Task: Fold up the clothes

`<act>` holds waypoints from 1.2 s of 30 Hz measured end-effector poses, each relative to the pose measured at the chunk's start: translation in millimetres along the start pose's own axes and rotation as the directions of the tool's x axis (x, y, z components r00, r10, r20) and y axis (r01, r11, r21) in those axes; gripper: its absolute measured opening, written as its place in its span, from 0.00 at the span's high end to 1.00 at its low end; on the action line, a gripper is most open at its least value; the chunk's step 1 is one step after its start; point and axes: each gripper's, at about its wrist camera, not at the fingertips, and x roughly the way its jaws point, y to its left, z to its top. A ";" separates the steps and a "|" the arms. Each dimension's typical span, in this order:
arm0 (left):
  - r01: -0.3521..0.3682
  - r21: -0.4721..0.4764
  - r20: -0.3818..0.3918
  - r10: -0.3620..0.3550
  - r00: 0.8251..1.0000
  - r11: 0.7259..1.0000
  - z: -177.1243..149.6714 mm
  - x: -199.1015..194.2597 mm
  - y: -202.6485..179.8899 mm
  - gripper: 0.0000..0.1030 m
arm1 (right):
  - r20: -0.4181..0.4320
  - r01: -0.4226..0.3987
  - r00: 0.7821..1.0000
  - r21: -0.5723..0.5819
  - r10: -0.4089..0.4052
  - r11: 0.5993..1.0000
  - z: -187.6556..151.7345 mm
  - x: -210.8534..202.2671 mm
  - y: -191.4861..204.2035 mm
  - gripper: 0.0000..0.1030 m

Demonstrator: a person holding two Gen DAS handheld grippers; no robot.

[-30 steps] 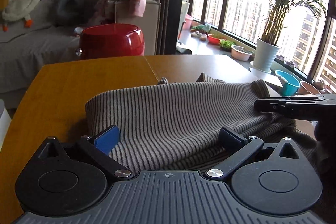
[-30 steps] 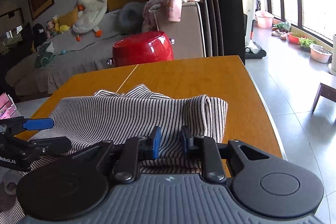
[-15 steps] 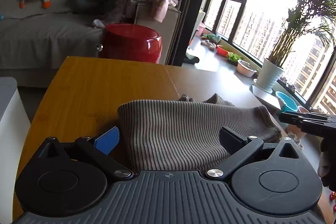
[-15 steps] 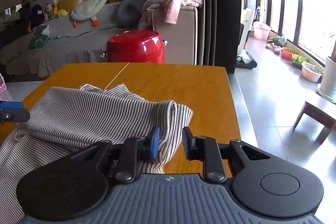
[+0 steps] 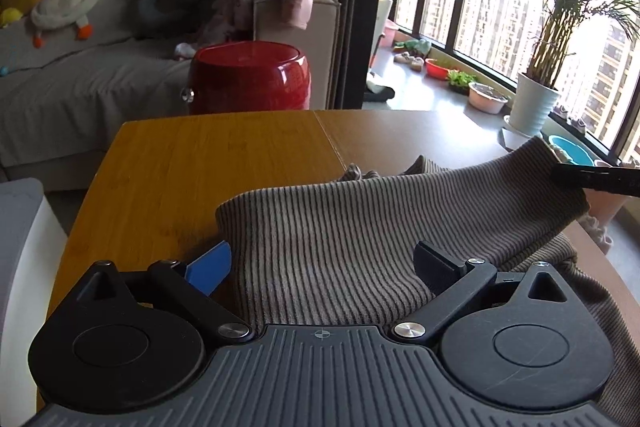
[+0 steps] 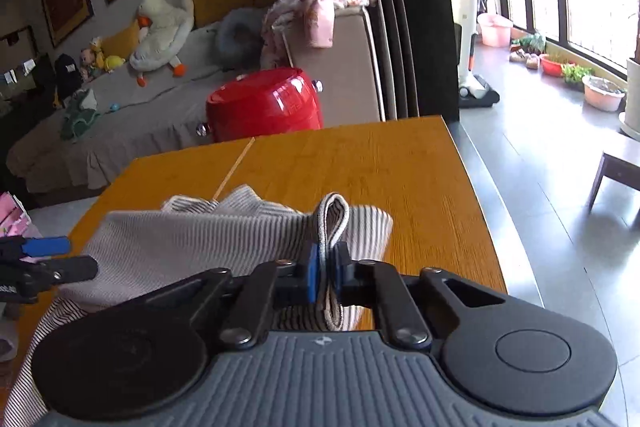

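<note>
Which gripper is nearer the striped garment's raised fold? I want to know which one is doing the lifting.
Right. The right gripper is clamped on the striped garment at that fold; the left gripper is open farther along the cloth.

The striped garment (image 5: 360, 227) is ribbed knit cloth, soft and matt, under and ahead of the left gripper (image 5: 324, 263). The worktop (image 5: 224, 163) beyond is smooth wood grain with a slight sheen. Both the left and the right gripper (image 6: 327, 269) are matt black plastic with shiny metal rivets.
</note>
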 end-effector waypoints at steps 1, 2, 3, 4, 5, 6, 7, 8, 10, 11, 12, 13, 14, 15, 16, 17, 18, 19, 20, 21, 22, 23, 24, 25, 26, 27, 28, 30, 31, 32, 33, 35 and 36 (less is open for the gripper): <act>0.001 0.001 0.003 -0.001 1.000 1.000 0.4 -0.3 -0.4 0.02 | 0.009 -0.003 1.000 0.002 0.003 1.000 2.2 -5.5 -0.5 0.93; 0.003 0.001 0.006 -0.003 1.000 1.000 0.9 -0.6 -0.8 0.02 | 0.009 0.000 1.000 0.000 0.000 1.000 3.0 -9.2 -1.2 0.93; 0.007 0.003 0.013 -0.007 1.000 1.000 1.3 -1.8 -2.1 0.02 | 0.010 0.003 1.000 -0.003 -0.003 1.000 3.8 -12.9 -1.8 0.93; 0.011 0.006 0.022 -0.012 1.000 1.000 1.7 -3.4 -3.7 0.02 | -0.014 0.017 1.000 -0.010 -0.017 1.000 1.1 -11.7 -3.2 0.93; 0.016 0.010 0.028 -0.016 0.999 1.000 0.9 -6.0 -5.3 0.02 | -0.058 0.039 0.998 -0.018 -0.040 0.999 -5.8 -5.7 -5.8 0.92; 0.020 0.017 0.034 -0.021 0.999 1.000 1.2 -8.7 -6.8 0.02 | -0.094 0.058 0.994 -0.019 -0.059 0.998 -14.0 0.9 -9.3 0.92; 0.027 0.025 0.041 -0.028 0.999 0.999 2.0 -11.7 -8.1 0.02 | -0.123 0.074 0.990 -0.017 -0.076 0.997 -22.3 7.1 -13.2 0.89; 0.035 0.033 0.049 -0.036 0.998 0.999 2.8 -14.8 -9.2 0.02 | -0.127 0.083 0.988 -0.018 -0.084 0.996 -25.5 7.8 -15.5 0.87; 0.058 0.038 0.071 -0.060 0.996 0.998 5.5 -20.3 -10.6 0.06 | -0.095 0.099 0.990 -0.029 -0.101 0.995 -22.3 1.1 -15.6 0.81; 0.078 0.033 0.077 -0.081 0.994 0.996 7.4 -20.7 -11.1 0.16 | -0.068 0.115 0.991 -0.043 -0.118 0.992 -16.6 -4.4 -12.5 0.81; 0.102 0.026 0.081 -0.104 0.991 0.994 9.6 -20.3 -11.6 0.21 | -0.041 0.131 0.990 -0.056 -0.133 0.990 -10.9 -9.8 -9.4 0.81; 0.124 0.018 0.076 -0.125 0.989 0.992 10.8 -17.2 -12.0 0.25 | -0.011 0.129 0.991 -0.075 -0.130 0.989 -5.3 -15.6 -4.4 0.81; 0.138 0.010 0.063 -0.139 0.988 0.990 10.9 -11.3 -12.3 0.25 | 0.020 0.117 0.993 -0.096 -0.116 0.988 0.2 -21.6 1.9 0.81; 0.130 0.005 0.042 -0.130 0.991 0.991 9.6 -1.0 -12.3 0.25 | 0.023 0.089 0.996 -0.102 -0.087 0.991 3.0 -22.5 6.6 0.81; 0.111 0.005 0.021 -0.111 0.994 0.994 7.6 8.2 -11.6 0.25 | 0.011 0.050 0.999 -0.097 -0.050 0.994 4.3 -20.5 10.4 0.81; 0.086 0.005 -0.009 -0.086 0.996 0.996 4.2 18.9 -9.3 0.26 | -0.002 0.012 1.000 -0.092 -0.012 0.996 5.6 -18.6 14.2 0.81; 0.066 0.000 -0.042 -0.066 0.997 0.998 -0.1 29.2 -4.9 0.28 | -0.027 0.000 1.000 -0.091 -0.003 0.996 2.1 -10.7 14.2 0.80; 0.072 0.000 -0.043 -0.072 0.996 0.997 -3.3 31.3 0.5 0.33 | -0.060 0.004 0.998 -0.093 -0.010 0.996 -4.2 0.6 12.0 0.79; 0.087 0.003 -0.032 -0.087 0.996 0.996 -6.0 30.8 6.1 0.35 | -0.092 0.007 0.996 -0.095 -0.016 0.995 -10.4 11.8 9.8 0.79; 0.102 -0.009 -0.031 -0.102 0.994 0.995 -4.3 25.0 11.6 0.35 | -0.125 0.011 0.992 -0.097 -0.023 0.995 -16.6 23.1 7.6 0.79; 0.100 -0.026 -0.013 -0.101 0.995 0.995 -0.1 16.7 17.6 0.30 | -0.138 0.004 0.990 -0.096 -0.017 0.995 -17.4 26.6 5.6 0.79; 0.094 -0.043 0.012 -0.093 0.996 0.995 4.3 8.2 23.7 0.17 | -0.139 -0.009 0.990 -0.093 -0.004 0.996 -14.9 25.8 3.8 0.80; 0.088 -0.060 0.036 -0.086 0.996 0.994 8.8 -0.3 29.9 0.11 | -0.144 -0.016 0.990 -0.077 0.005 0.997 -10.8 23.7 2.2 0.80; 0.084 -0.082 0.039 -0.081 0.996 0.993 13.2 -3.3 37.5 0.07 | -0.136 -0.017 0.991 -0.067 0.008 0.998 -4.6 20.2 1.0 0.79; 0.080 -0.105 0.035 -0.077 0.996 0.991 17.5 -4.4 45.7 0.07 | -0.121 -0.015 0.993 -0.065 0.007 0.998 2.1 16.3 -0.1 0.76; 0.090 -0.142 0.015 -0.089 0.996 0.986 21.8 -0.2 54.7 0.07 | -0.106 -0.014 0.994 -0.063 0.007 0.998 8.8 12.4 -1.1 0.74; 0.100 -0.178 -0.010 -0.103 0.995 0.979 23.8 6.1 62.0 0.07 | -0.091 -0.008 0.996 -0.061 0.003 0.998 15.6 9.4 -3.2 0.68; 0.110 -0.252 -0.073 -0.132 0.989 0.961 24.2 26.3 73.4 0.07 | -0.086 -0.007 0.996 -0.027 0.005 1.000 25.4 11.3 -12.6 0.59; 0.116 -0.272 -0.093 -0.146 0.985 0.955 23.5 34.8 75.6 0.07 | -0.099 -0.008 0.995 0.010 0.009 1.000 27.1 17.4 -19.1 0.58; 0.122 -0.286 -0.109 -0.159 0.981 0.950 22.5 42.6 76.7 0.07 | -0.117 -0.007 0.993 0.052 0.013 0.999 27.5 24.9 -25.5 0.56; 0.133 -0.296 -0.119 -0.174 0.978 0.946 21.4 48.7 76.7 0.07 | -0.134 -0.006 0.991 0.094 0.019 0.996 27.9 32.5 -31.9 0.54; 0.159 -0.321 -0.135 -0.211 0.968 0.934 19.5 60.0 75.5 0.07 | -0.174 0.003 0.985 0.137 0.021 0.991 22.0 46.2 -38.0 0.50; 0.167 -0.324 -0.130 -0.219 0.967 0.931 19.2 63.1 74.5 0.06 | -0.194 0.008 0.981 0.154 0.022 0.988 18.3 52.9 -40.3 0.49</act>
